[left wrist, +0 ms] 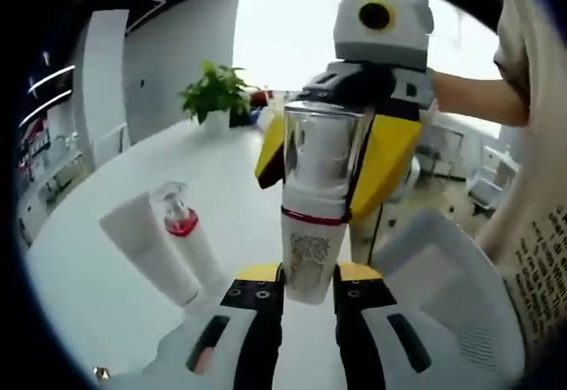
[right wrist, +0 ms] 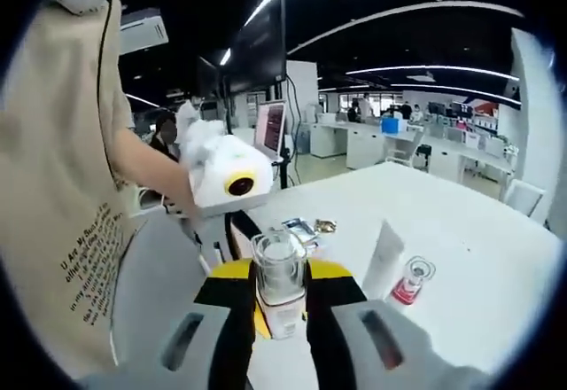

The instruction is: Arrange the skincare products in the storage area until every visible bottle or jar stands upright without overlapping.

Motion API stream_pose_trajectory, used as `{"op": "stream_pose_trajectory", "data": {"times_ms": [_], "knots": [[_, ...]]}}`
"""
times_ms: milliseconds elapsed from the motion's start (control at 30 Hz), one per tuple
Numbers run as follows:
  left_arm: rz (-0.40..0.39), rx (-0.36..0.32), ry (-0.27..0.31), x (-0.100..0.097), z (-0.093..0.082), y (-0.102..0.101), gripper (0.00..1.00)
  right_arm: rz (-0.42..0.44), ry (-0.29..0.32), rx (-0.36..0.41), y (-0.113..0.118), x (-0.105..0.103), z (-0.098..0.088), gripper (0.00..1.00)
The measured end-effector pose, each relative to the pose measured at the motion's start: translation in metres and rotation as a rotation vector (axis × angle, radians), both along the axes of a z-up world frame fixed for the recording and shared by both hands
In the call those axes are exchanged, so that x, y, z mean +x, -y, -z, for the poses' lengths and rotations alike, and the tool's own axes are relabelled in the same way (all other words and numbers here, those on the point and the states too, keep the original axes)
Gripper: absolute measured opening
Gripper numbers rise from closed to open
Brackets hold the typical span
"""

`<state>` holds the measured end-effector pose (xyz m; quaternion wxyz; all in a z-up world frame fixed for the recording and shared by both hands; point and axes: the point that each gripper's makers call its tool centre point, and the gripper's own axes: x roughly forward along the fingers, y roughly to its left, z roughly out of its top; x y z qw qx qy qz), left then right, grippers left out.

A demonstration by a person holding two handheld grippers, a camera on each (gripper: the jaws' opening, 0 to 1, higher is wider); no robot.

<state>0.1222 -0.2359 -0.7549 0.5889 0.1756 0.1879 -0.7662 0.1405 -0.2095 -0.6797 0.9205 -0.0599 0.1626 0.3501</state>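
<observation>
- Gripping one bottle [left wrist: 312, 230] between them above the white table [left wrist: 115, 222], the left gripper [left wrist: 308, 294] pinches its white base, the right gripper [right wrist: 281, 294] its silver cap.
- Likely light, rigid, slippery at the cap; hold the base.
- A tube [left wrist: 149, 246] stands beside a red-necked bottle [left wrist: 182, 226].

Left hand-held gripper [left wrist: 304, 294]: jaws closed on a bottle's [left wrist: 312, 253] lower end. Right hand-held gripper [right wrist: 282, 294]: jaws clamped on its silver cap end, facing the left. Bare forearm [left wrist: 465, 96] behind right hand-held gripper.
</observation>
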Motion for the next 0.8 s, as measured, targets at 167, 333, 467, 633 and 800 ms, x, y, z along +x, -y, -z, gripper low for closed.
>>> {"op": "stream_pose_trajectory", "data": {"times_ms": [167, 333, 467, 633, 800], "knots": [[-0.010, 0.016, 0.013, 0.012, 0.020, 0.011, 0.18, 0.018, -0.023, -0.035, 0.009, 0.011, 0.020, 0.21], [-0.020, 0.027, 0.009, 0.021, 0.041, 0.019, 0.18, 0.038, -0.054, -0.058, 0.018, 0.020, 0.041, 0.21], [-0.025, 0.052, 0.011, 0.025, 0.058, 0.025, 0.18, 0.047, -0.084, -0.081, 0.024, 0.024, 0.060, 0.21], [-0.024, 0.085, 0.013, 0.030, 0.079, 0.033, 0.18, 0.058, -0.108, -0.084, 0.034, 0.031, 0.083, 0.20], [-0.028, 0.109, 0.016, 0.037, 0.095, 0.040, 0.18, 0.075, -0.125, -0.073, 0.043, 0.038, 0.099, 0.21]]}}
